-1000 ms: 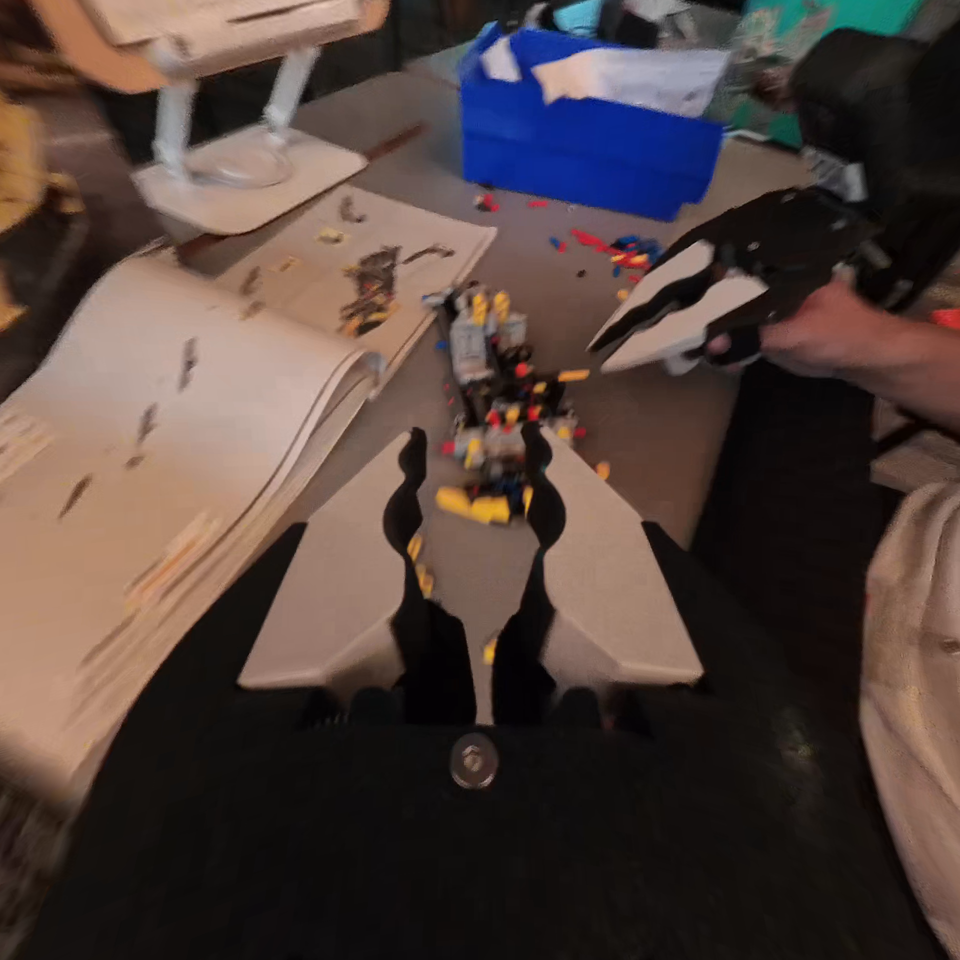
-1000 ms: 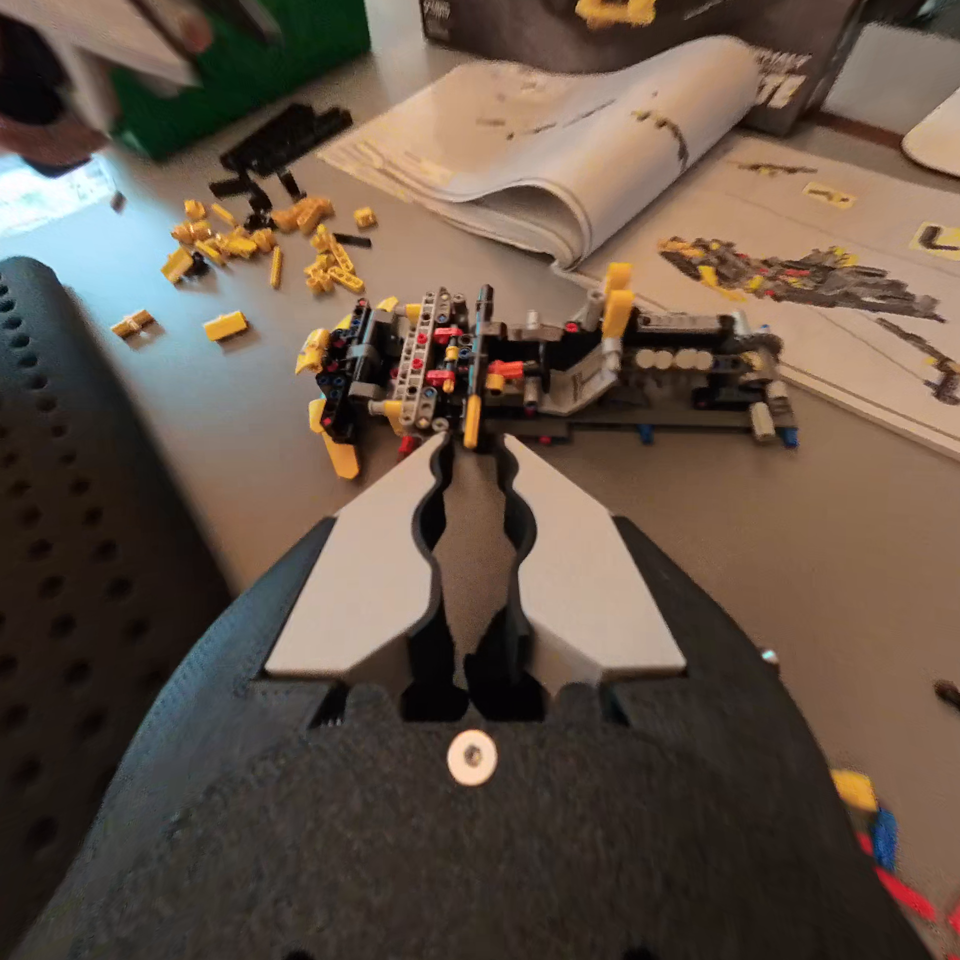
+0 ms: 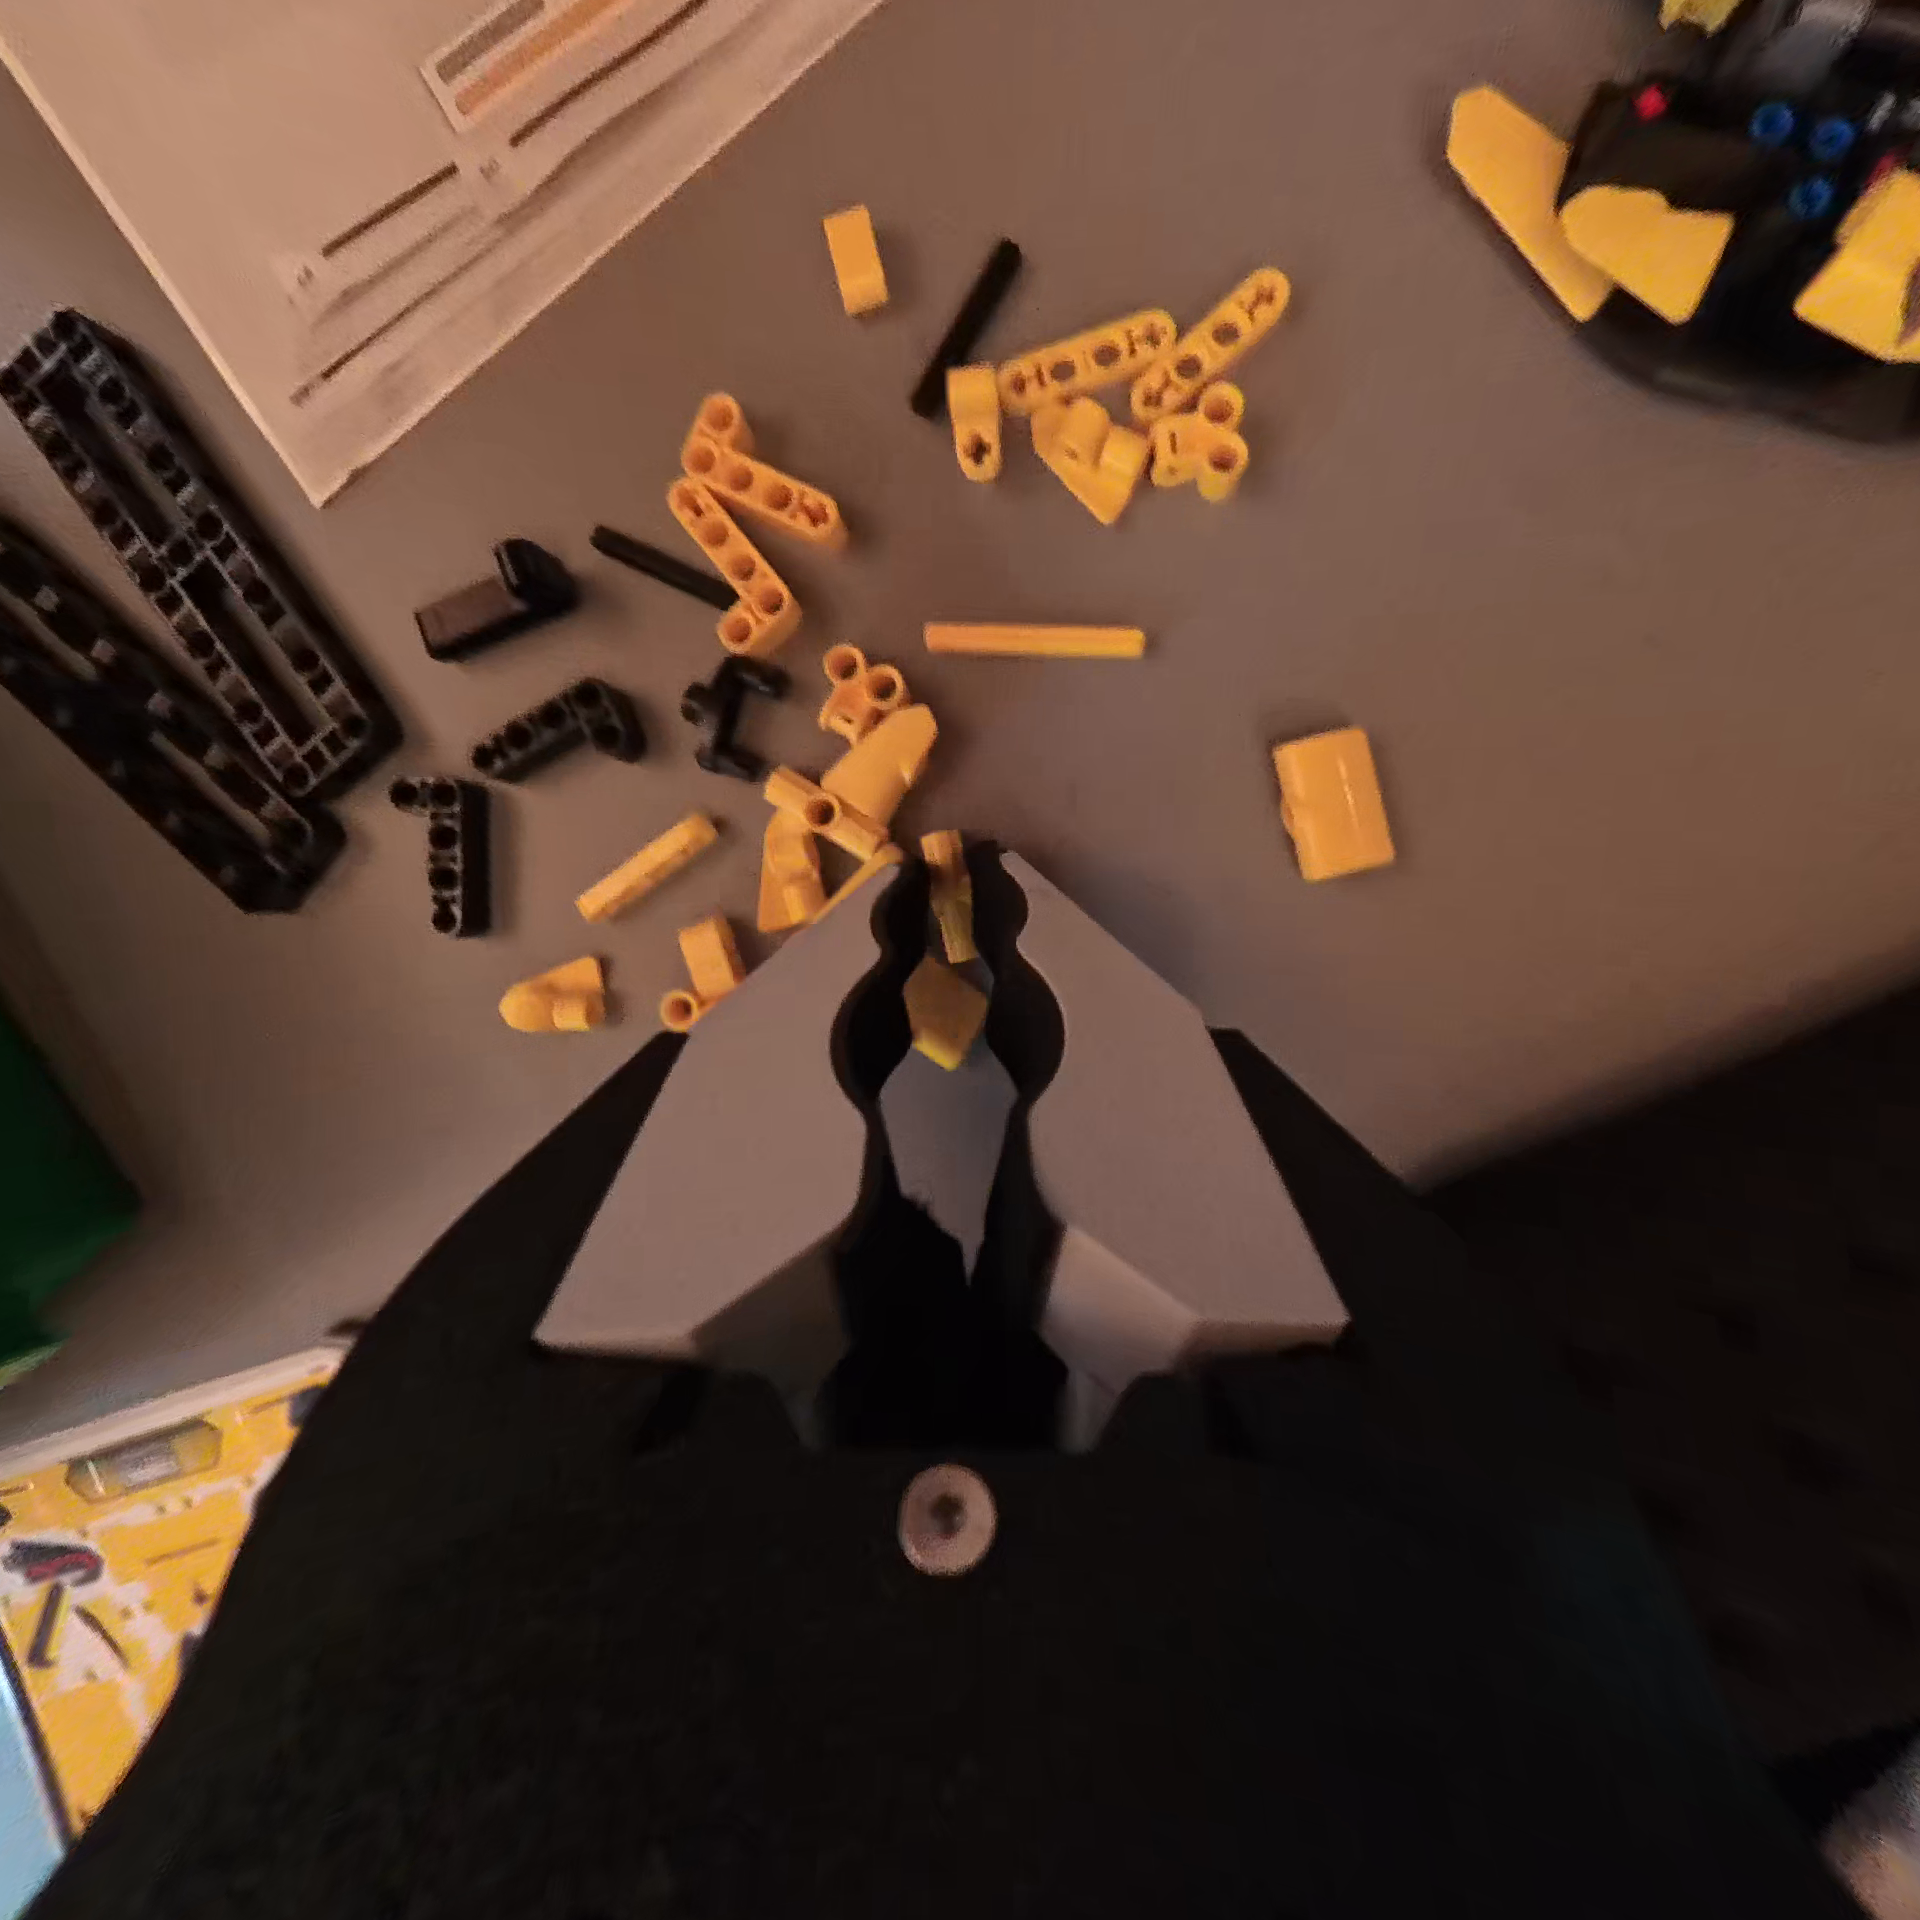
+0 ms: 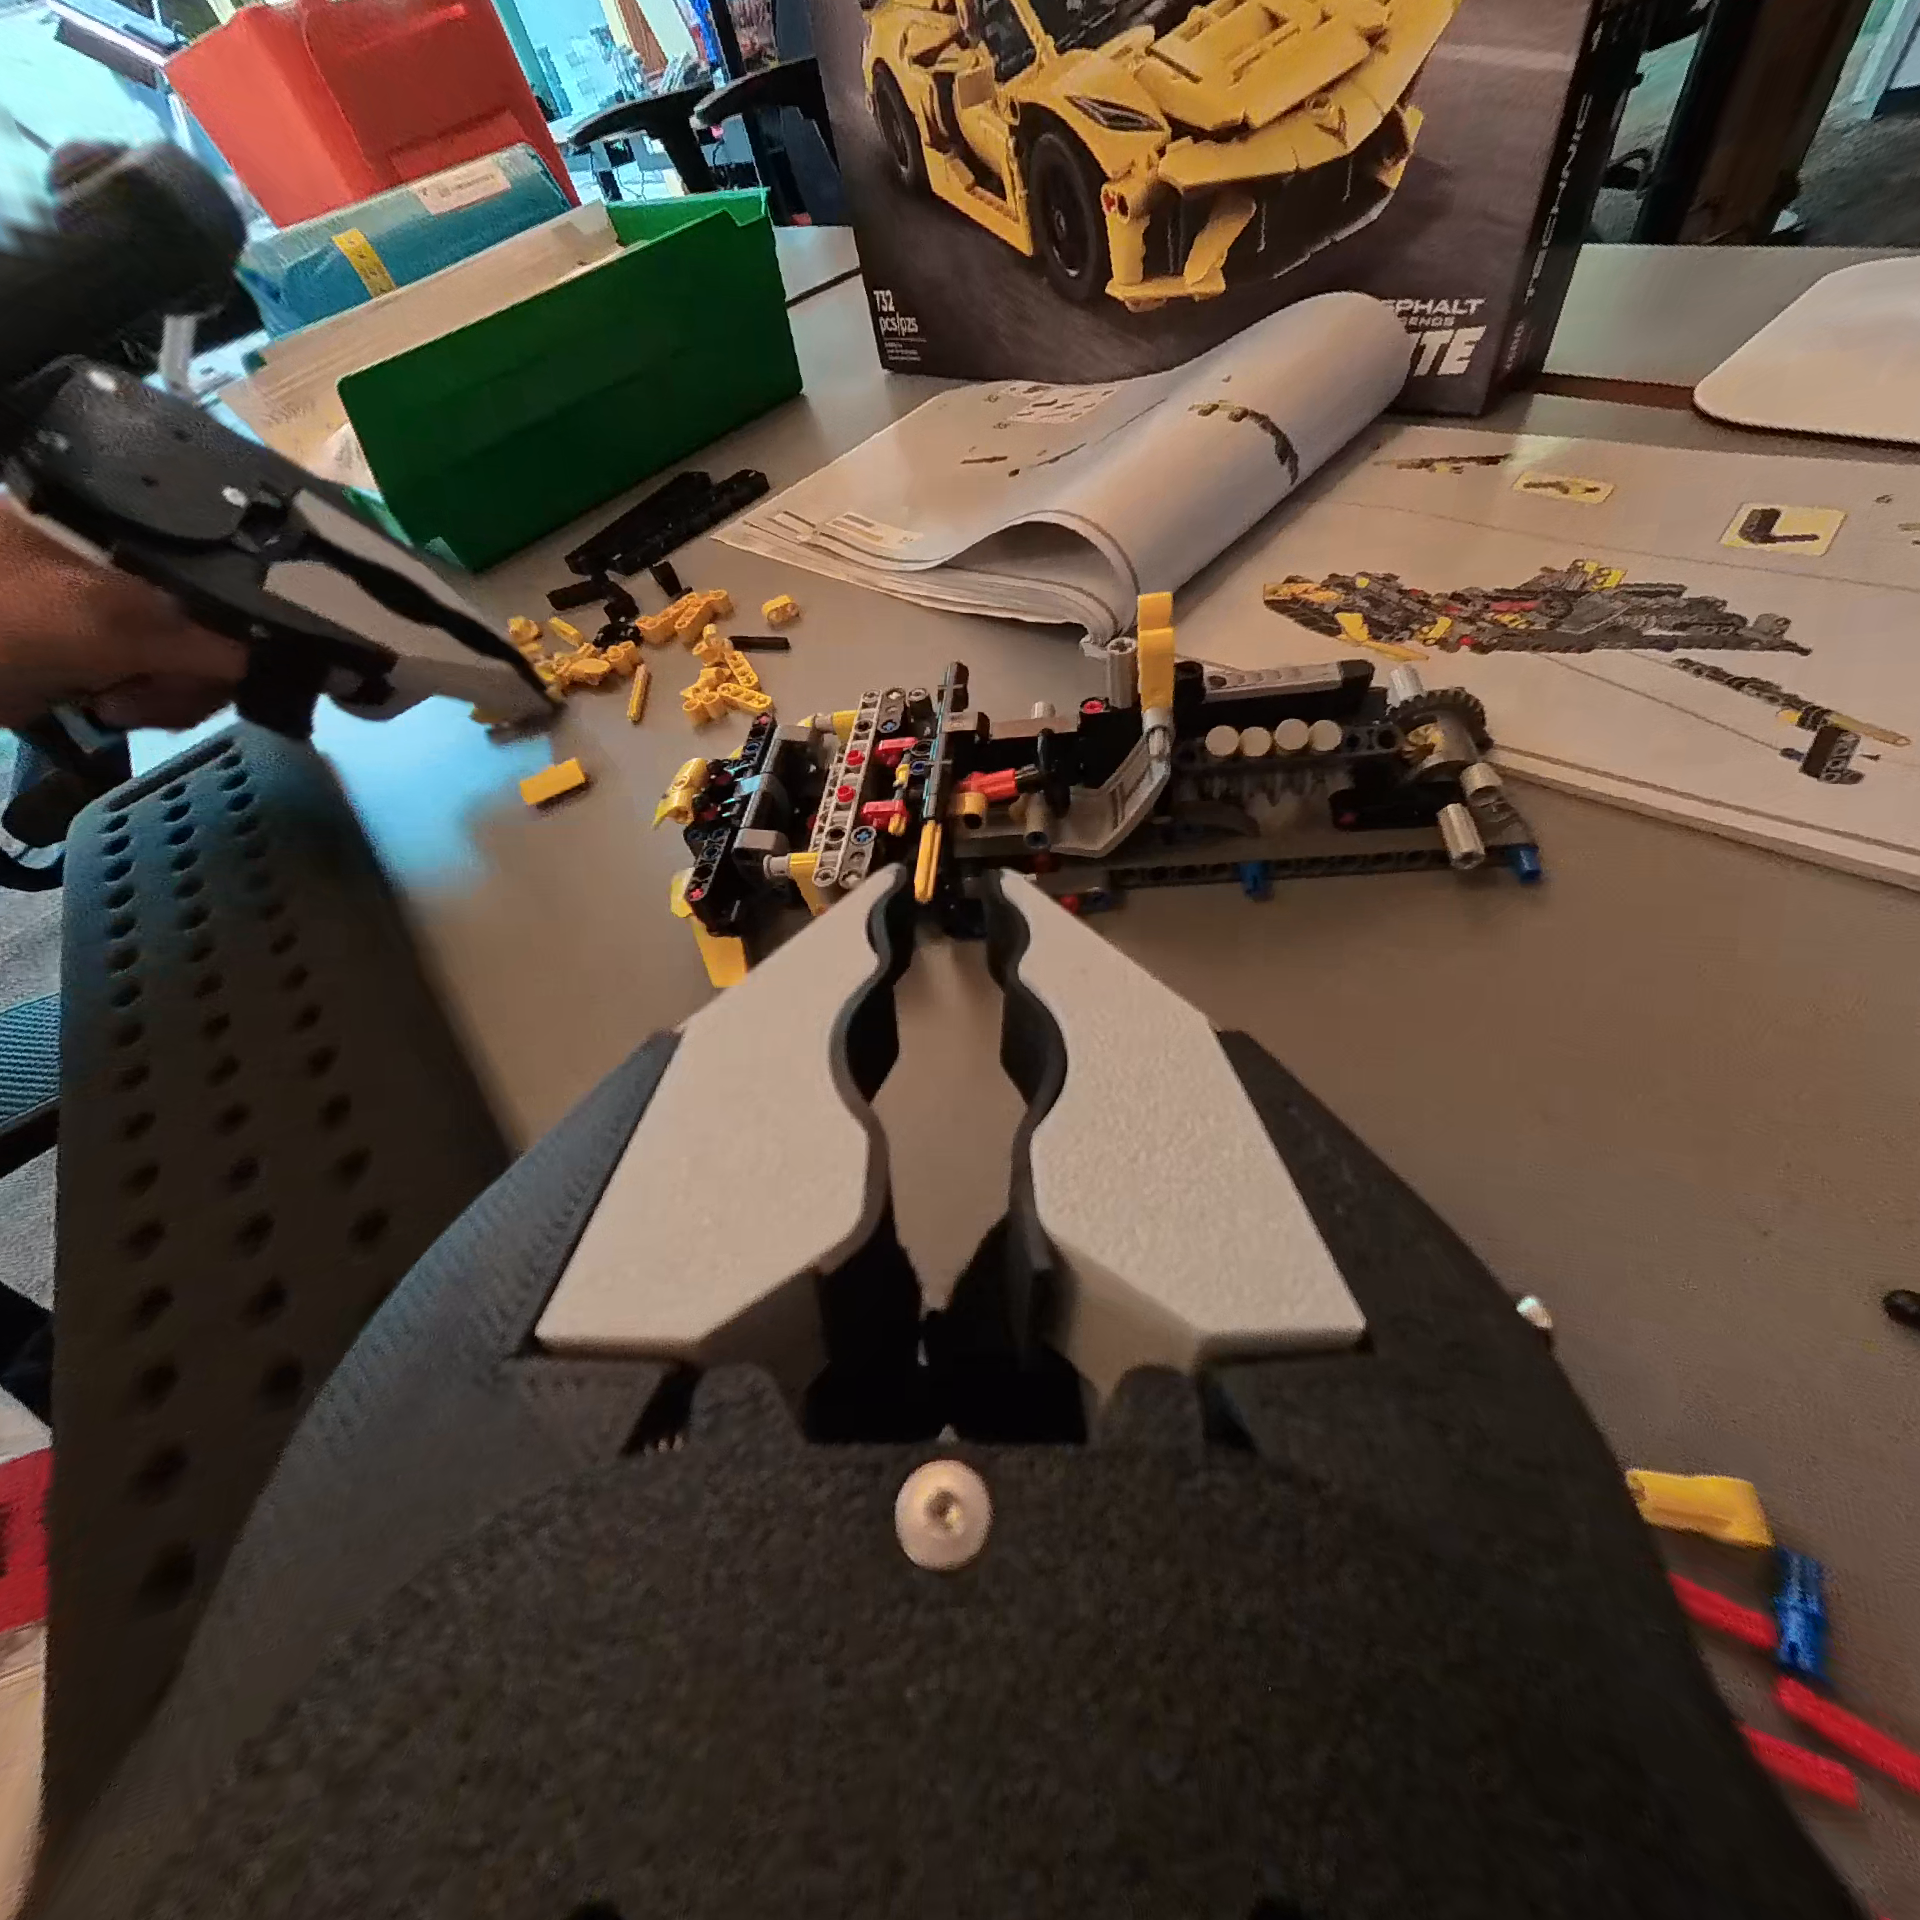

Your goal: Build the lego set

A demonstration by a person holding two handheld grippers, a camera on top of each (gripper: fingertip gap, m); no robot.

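The left hand-held gripper has moved from the car build to the loose yellow pieces, its tips closed around one small yellow piece. The grey surface right of them is bare. The right hand-held gripper still hangs slightly parted, grasping nothing, at the car build mid-frame.

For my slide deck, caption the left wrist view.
Left tongs close on a small yellow piece among loose yellow and black Lego parts.
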